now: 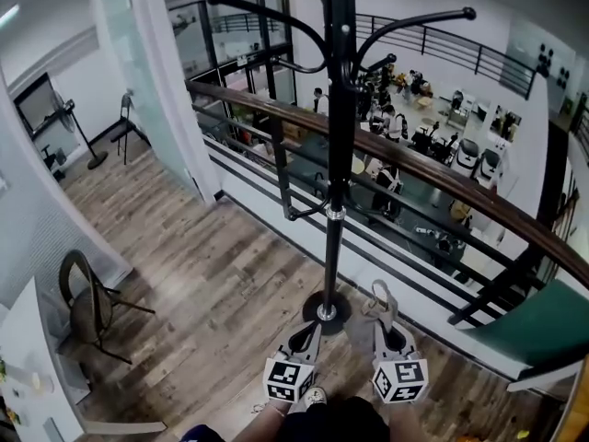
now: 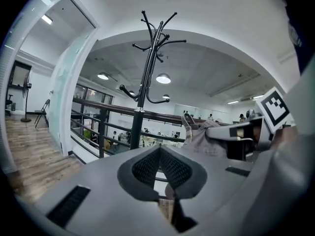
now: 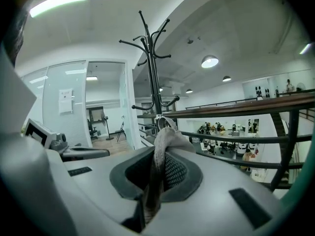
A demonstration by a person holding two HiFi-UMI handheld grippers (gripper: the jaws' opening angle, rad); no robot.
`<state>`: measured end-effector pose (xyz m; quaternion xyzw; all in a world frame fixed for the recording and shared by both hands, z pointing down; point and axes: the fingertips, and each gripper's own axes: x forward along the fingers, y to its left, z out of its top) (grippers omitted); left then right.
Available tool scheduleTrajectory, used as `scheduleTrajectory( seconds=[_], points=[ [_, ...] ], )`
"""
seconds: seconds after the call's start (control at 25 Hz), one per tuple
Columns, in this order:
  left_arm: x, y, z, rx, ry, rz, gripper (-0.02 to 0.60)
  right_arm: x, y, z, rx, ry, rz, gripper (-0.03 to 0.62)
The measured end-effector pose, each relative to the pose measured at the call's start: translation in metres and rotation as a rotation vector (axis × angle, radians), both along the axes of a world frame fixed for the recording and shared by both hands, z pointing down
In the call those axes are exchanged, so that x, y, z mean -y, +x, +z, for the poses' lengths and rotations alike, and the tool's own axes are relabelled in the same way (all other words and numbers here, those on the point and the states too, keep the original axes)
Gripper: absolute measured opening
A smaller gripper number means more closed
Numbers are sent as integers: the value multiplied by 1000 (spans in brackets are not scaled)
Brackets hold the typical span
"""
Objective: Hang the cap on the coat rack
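The black coat rack (image 1: 339, 155) stands right in front of me, its round base (image 1: 327, 313) on the wood floor and its curved hooks (image 1: 419, 18) high up. My right gripper (image 1: 385, 325) is shut on the grey cap (image 1: 379, 300), whose strap loop sticks up past the jaws. In the right gripper view the cap fabric (image 3: 165, 139) runs down between the pads, with the rack (image 3: 152, 58) beyond it. My left gripper (image 1: 311, 328) sits just left of the base, jaws shut on nothing (image 2: 158, 154). The left gripper view shows the cap (image 2: 209, 136) to its right and the rack (image 2: 147, 58) ahead.
A wood-topped metal railing (image 1: 442, 178) runs just behind the rack, with a lower floor of desks and people beyond it. A glass wall (image 1: 138, 81) stands at the left. A chair (image 1: 87, 307) is at the near left, a green panel (image 1: 543, 325) at the right.
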<state>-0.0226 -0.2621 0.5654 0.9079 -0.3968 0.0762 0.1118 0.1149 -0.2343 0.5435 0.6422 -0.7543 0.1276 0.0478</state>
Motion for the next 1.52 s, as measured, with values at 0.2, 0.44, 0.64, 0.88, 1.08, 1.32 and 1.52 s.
scheduleTrajectory(
  seconds=[0.2,0.44,0.64,0.88,1.08,1.32,1.52],
  points=[
    [15,3,-14,-10,25,17,3,21,0,-56,-11,128,-39,21],
    [41,-3,-31,27,-13,-85,3,47,0,-136,-42,273,-90,21],
    [54,-1,-66,4,27,-127,3,66,-14,-209,-98,398,-198,21],
    [65,11,-99,-59,50,-107,3,74,-33,-271,-191,549,-274,23],
    [74,-2,-118,-101,44,-154,3,77,-47,-310,-193,670,-326,23],
    [80,-24,-124,-114,40,-209,3,73,-62,-353,-176,815,-390,23],
    [88,-33,-125,-112,46,-224,3,79,-62,-374,-181,873,-387,21]
  ],
)
